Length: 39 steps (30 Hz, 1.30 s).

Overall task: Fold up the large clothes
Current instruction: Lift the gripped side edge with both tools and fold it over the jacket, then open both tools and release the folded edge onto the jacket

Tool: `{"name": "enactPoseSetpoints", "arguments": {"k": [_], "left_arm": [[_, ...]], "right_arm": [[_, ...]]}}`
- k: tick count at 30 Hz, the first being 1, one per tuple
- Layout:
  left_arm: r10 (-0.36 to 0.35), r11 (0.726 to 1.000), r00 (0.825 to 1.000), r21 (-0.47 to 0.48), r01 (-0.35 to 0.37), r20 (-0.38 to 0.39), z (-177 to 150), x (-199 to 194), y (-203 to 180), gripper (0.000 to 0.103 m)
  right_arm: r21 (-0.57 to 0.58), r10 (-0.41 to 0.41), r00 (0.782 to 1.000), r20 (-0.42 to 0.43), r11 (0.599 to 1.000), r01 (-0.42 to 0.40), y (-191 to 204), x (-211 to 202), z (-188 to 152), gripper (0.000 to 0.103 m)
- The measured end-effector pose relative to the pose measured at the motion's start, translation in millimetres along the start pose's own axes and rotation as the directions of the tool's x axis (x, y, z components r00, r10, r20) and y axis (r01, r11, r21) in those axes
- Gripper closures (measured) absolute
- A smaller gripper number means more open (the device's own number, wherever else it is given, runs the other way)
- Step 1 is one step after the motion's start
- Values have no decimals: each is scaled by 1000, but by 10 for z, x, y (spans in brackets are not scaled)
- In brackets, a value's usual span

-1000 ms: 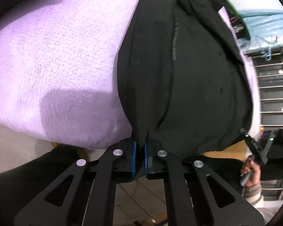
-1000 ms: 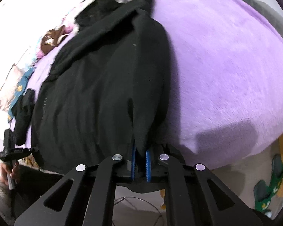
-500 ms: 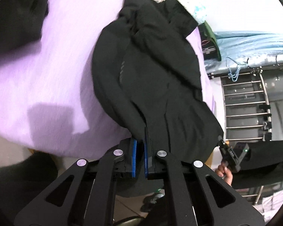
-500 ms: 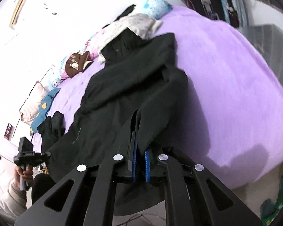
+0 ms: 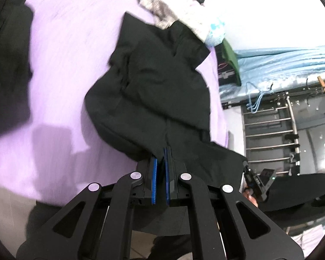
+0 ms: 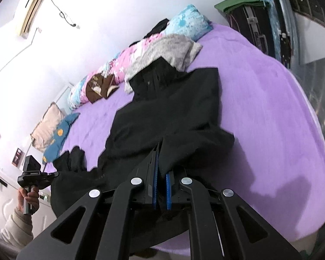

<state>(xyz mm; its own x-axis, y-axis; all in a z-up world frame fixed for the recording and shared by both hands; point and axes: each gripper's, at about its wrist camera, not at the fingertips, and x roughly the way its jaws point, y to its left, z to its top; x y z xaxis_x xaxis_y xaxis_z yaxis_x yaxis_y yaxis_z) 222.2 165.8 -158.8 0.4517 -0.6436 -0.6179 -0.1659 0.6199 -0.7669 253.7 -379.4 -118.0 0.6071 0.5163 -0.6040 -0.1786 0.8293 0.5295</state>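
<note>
A large black garment (image 5: 158, 82) lies lengthwise on a purple blanket (image 5: 60, 65), its collar end at the far side by the pillows. It also shows in the right wrist view (image 6: 173, 112). My left gripper (image 5: 161, 158) is shut on its near hem and holds it lifted above the bed edge. My right gripper (image 6: 161, 158) is shut on the other near hem corner, also lifted. The hem hangs between the two grippers. The left gripper shows in the right wrist view (image 6: 32, 173), and the right gripper in the left wrist view (image 5: 255, 179).
Pillows and a grey cloth (image 6: 166, 49) lie at the head of the bed. A second dark garment (image 6: 72, 158) lies at the bed's left side. A suitcase with a green cover (image 6: 247, 10) stands beside the bed. A metal rack (image 5: 270, 130) stands to the right.
Both grippers have risen and pulled back with the hem, so the garment is lifted and drawn longer along the bed. More of the room shows now.
</note>
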Motion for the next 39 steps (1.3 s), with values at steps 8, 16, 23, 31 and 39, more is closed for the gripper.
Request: {"name": "enactPoseSetpoints", "arguments": {"k": [8,16,23,31,39], "left_arm": [[28,999,999,-16,-28,45,827,127,-267,99],[80,996,995,-41,-77,64,1790,577,-283,99],[141,988,987,-77,-135,76,2508,1044,-10,98],[164,984,982,-86,-157,88,3255,1624,274,98],[240,969,970,-62,-238,39,3606,2117,523,98]], "right_arm": [[-4,27,999,24,1000,-27,22,355,827,97],[-6,1,1000,11,1000,-1,-88,1011,1510,97],[36,-24,1000,-7,999,24,-403,1752,1916,97],[47,-89,994,-55,995,92,-756,2551,2237,97],[60,-120,989,-90,990,126,-983,3071,2360,97]]}}
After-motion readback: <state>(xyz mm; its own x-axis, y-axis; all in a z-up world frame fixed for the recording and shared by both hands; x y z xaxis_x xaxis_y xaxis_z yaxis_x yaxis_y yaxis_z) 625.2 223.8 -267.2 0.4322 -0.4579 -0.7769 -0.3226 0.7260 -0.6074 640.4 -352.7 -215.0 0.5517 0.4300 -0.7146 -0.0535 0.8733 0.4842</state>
